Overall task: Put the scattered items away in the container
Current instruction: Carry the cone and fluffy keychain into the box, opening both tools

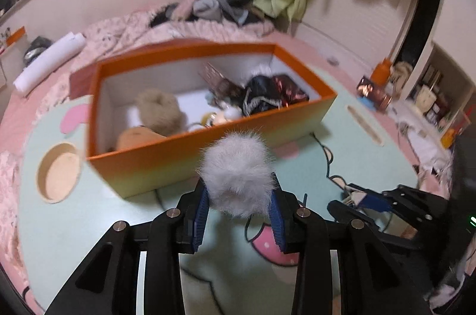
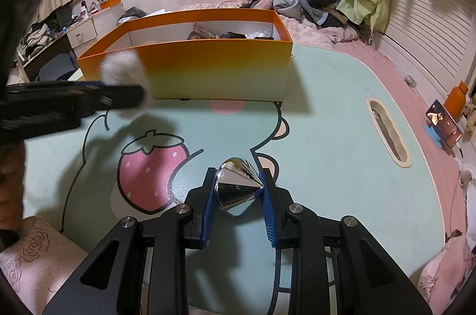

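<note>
While left gripper (image 1: 239,193) lifts pompom (image 1: 238,175), right gripper (image 2: 238,190) pinches silver cone (image 2: 236,185).

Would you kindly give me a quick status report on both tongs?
Left tongs shut on pompom, short of box. Right tongs shut on foil cone above table. Path to box clear.

Orange box (image 1: 208,142) open-topped, near wall ahead.
</note>
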`<state>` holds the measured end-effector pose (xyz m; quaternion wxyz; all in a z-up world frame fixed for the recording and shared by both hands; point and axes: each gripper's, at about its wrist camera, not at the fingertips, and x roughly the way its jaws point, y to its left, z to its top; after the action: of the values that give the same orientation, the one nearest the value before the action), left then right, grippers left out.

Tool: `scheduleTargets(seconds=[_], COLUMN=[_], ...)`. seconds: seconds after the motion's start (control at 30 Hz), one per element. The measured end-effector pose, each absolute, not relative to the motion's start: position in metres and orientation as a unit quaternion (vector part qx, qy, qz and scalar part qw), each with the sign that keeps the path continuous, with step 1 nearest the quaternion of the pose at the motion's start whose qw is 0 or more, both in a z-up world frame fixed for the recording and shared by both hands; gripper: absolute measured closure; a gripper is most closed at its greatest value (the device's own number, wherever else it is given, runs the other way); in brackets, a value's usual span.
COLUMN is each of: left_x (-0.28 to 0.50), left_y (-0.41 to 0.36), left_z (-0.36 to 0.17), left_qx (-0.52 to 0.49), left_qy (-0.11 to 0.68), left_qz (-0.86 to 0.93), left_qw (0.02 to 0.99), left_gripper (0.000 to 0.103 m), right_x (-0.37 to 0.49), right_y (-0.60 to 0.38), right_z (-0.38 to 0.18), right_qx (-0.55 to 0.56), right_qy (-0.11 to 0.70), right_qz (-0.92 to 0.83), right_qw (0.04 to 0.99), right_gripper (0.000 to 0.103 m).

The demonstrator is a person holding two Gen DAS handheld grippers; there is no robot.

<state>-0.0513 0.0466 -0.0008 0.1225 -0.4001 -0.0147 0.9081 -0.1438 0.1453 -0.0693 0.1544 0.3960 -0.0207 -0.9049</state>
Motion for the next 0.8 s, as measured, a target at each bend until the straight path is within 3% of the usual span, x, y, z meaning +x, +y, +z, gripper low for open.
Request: scheduleTargets(seconds=[0.13,0.5,0.73,0.77,0.8], left_x=[-0.044,-0.102,-0.126,-0.127,-0.129], left_y=[0.028,0.001,-0.001,-0.001,-0.001], left_z=[0.023,0.055,0.03,0.027,0.025], left_qx=[-0.375,-0.364,-0.389,-0.391,-0.394], left_qy=[-0.027,-0.033,-0.044,-0.044,-0.041], left_qz=[0.919,0.927,0.918,0.917,0.916], left_qw=[0.117,0.087,0.067,0.062,0.055], left_gripper=[0.068,0.068,0.068,0.062,0.05], right_x=[-0.154,-0.181,-0.23,-0.234,-0.236], right_y=[0.149,0.157,0.137,0.134,0.133], right_z=[-0.064,0.035,0.019,0.014,0.009], right_qx=[0.398,0.316,0.346,0.355,0.363], right_qy=[-0.039,-0.066,-0.073,-0.078,-0.08], right_qz=[-0.903,-0.932,-0.923,-0.919,-0.915], right_qw=[0.158,0.164,0.152,0.154,0.157], right_gripper=[0.074,0.074,0.074,0.074,0.074])
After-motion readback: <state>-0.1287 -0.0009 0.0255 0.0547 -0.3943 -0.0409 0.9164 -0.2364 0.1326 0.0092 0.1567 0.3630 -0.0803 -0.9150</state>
